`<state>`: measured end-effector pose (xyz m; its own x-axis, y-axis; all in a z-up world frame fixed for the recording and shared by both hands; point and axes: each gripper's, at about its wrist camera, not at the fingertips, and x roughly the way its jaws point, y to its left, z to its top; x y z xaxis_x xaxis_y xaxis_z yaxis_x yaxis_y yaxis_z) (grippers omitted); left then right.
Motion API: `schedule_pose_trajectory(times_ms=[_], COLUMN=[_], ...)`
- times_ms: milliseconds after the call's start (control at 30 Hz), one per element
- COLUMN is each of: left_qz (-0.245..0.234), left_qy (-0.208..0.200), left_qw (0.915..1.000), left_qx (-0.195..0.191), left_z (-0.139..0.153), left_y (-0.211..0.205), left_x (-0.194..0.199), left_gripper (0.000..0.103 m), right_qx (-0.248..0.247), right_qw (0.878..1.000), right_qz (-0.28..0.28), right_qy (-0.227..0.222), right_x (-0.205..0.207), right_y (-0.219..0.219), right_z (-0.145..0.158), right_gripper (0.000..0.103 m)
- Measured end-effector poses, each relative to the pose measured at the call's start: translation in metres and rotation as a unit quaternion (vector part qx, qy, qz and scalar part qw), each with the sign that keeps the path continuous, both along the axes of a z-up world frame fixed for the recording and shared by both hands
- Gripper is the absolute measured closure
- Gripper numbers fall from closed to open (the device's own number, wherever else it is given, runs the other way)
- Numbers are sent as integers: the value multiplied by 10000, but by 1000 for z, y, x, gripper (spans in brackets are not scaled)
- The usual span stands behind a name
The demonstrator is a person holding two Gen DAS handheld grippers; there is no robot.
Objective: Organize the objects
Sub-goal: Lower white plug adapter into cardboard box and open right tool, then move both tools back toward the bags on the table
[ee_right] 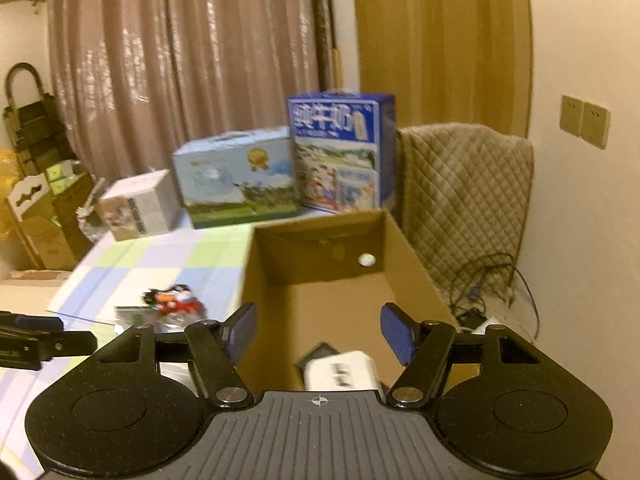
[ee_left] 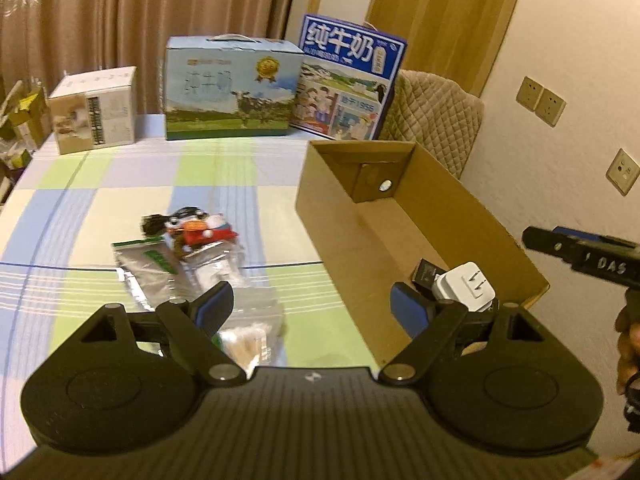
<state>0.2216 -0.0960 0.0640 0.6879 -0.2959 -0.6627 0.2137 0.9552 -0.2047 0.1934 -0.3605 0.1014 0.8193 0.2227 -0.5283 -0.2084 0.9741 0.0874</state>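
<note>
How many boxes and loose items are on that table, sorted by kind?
Closed boxes at the back: 3, the white box, the cow box, the blue box
Open cardboard box: 1
Items inside it: 2, the white plug, a dark item
Toy figure: 1
Plastic bags: at least 2, the silver bag, the clear bag
Total: 9

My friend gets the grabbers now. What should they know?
Left gripper: open, holding nothing, above the table edge between the bags and the cardboard box.
Right gripper: open, holding nothing, over the box.
Done: the white plug and a small black item lie inside the box.
Left: the toy figure, silver zip bag and clear bag lie on the checked tablecloth.
</note>
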Motion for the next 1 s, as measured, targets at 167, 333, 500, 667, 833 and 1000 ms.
schedule_pose_trajectory(times_ms=[167,333,500,667,833,1000], left_qz=[260,592,865,1023,1076,1035], left_qy=[-92,-78,-52,51,140,269], left_qw=[9996,9982,9961,9945,9937,9938], left_qx=[25,99,158,228,286,293], left_z=[8,5,-2,-15,-30,-50], left_y=[36,77,111,133,143,148], left_x=[-19,-36,-50,-52,-47,-33], left_gripper=[19,18,17,17,14,13], right_qx=[-5,11,-13,7,62,75], right_qw=[9995,9984,9967,9953,9936,9909], right_qz=[306,566,776,874,974,1096], right_qy=[-81,27,233,428,562,774], right_x=[-18,-29,-33,-31,-22,-5], right_y=[39,75,101,117,131,147], right_z=[3,-14,-38,-61,-82,-108], right_gripper=[37,37,37,37,37,37])
